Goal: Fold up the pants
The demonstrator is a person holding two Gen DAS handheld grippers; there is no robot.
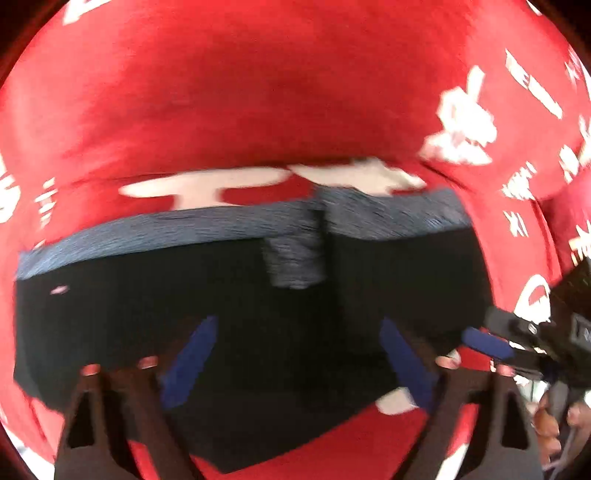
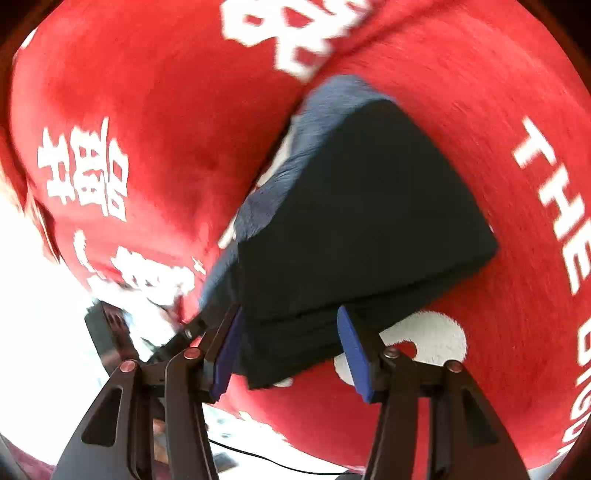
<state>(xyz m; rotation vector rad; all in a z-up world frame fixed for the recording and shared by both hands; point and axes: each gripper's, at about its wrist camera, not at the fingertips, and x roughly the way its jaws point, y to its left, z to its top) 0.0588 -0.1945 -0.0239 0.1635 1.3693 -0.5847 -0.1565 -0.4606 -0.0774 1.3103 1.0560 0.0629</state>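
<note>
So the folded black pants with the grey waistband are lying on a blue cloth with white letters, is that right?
Not quite: the cloth under the pants is red, not blue, with white letters. Both wrist views show it. The pants are black, folded, with a grey waistband, as you said.

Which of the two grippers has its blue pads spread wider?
The left gripper: its pads stand far apart over the pants. The right gripper's sit closer.

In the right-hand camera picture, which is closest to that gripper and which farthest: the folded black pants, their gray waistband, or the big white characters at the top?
1. Black pants, between the right gripper fingers.
2. Gray waistband, along the pants' left edge.
3. White characters, top, on the red cloth.
</note>
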